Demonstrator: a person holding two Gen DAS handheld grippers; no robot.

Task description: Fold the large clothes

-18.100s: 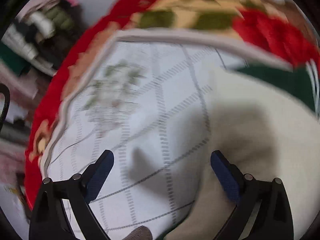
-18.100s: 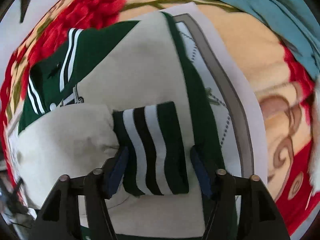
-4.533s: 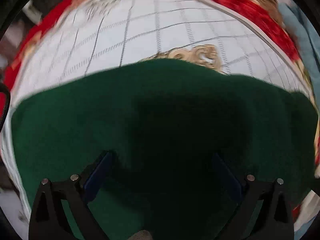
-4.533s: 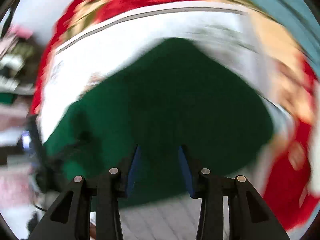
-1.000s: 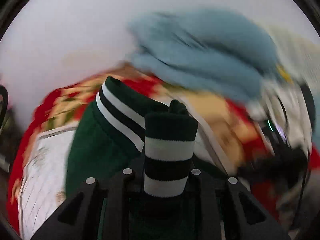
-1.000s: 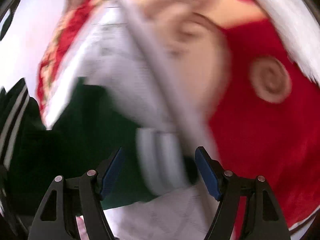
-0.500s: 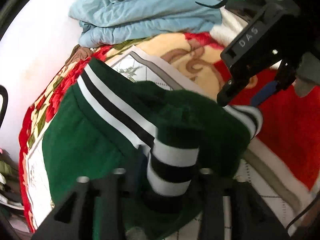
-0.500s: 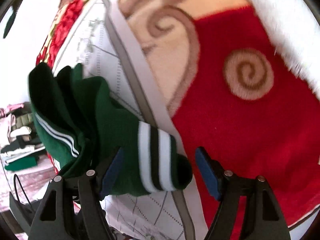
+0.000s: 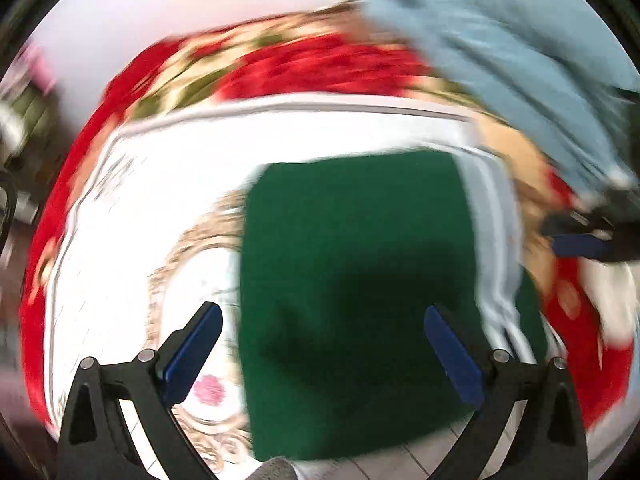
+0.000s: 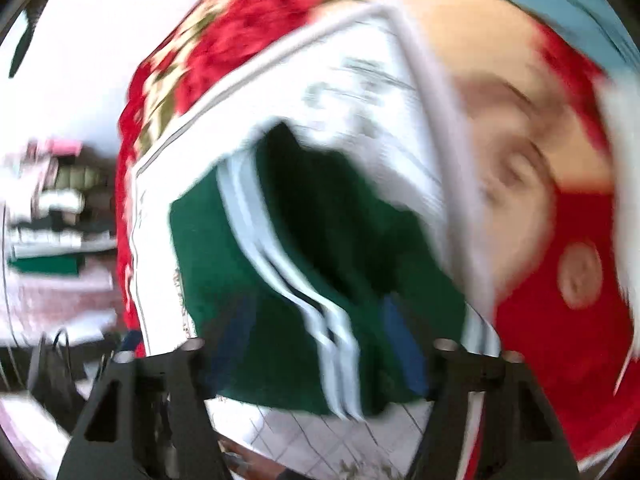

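One folded green jacket [image 9: 352,288], white stripes along its right edge, lies on the white quilted sheet [image 9: 160,184] over a red floral blanket [image 9: 280,68]. We see our left gripper [image 9: 324,344] spread wide above it after just opening, pads clear of the cloth. Our right gripper [image 10: 316,344] has been closing with the jacket's striped band beneath its jaws; blur hides any contact. Blue bedding [image 9: 520,48] sits far right.
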